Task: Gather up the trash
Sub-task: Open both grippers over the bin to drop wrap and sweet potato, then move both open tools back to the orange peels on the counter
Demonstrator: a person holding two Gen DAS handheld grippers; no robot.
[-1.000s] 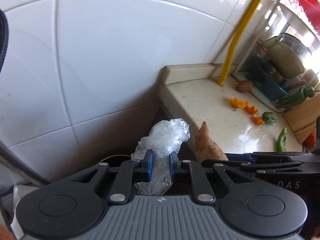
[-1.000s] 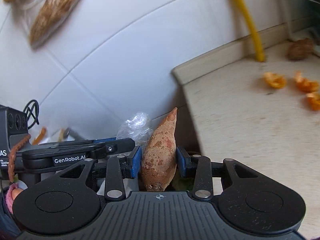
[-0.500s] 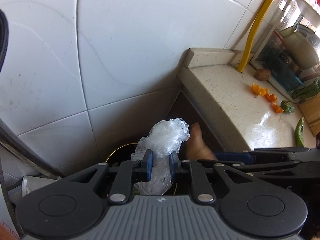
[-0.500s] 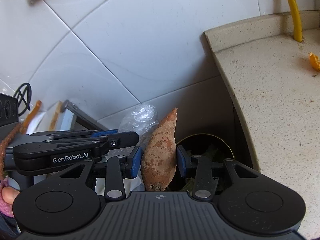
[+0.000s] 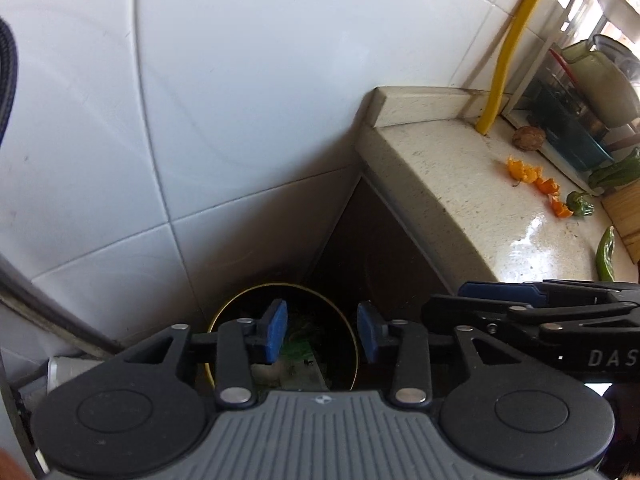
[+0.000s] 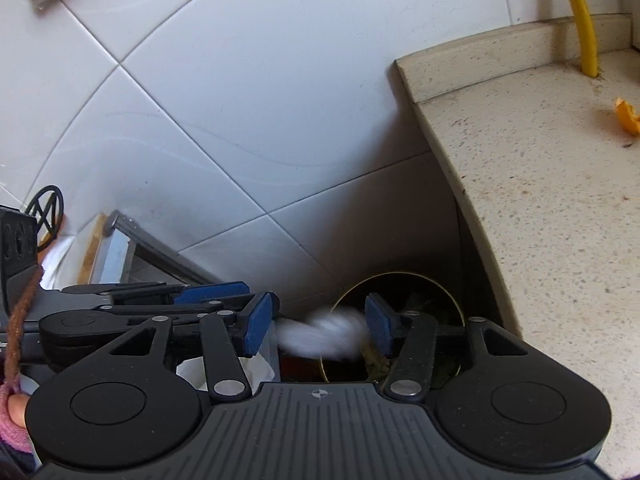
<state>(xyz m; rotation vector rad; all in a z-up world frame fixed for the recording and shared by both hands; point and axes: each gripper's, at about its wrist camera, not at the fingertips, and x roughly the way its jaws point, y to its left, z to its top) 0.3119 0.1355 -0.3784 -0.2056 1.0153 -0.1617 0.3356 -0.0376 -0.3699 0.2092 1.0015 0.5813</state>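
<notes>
— Tongs, both sets?
— Left tongs (image 5: 322,332) and right tongs (image 6: 318,330) gape apart, holding nothing, over the bin (image 5: 346,322).
— Trash?
— Only the right view shows a blurred white wad (image 6: 324,334) at the bin's rim; peels (image 5: 538,188) lie on the table (image 5: 460,208).
— Room?
— Bin sits wedged between wall (image 5: 200,120) and table edge.

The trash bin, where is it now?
In the left wrist view the trash bin sits low on the floor, between the tiled wall and the counter.

Kitchen: tiled wall (image 5: 240,120), stone counter (image 5: 460,200), peppers (image 5: 606,254).
</notes>
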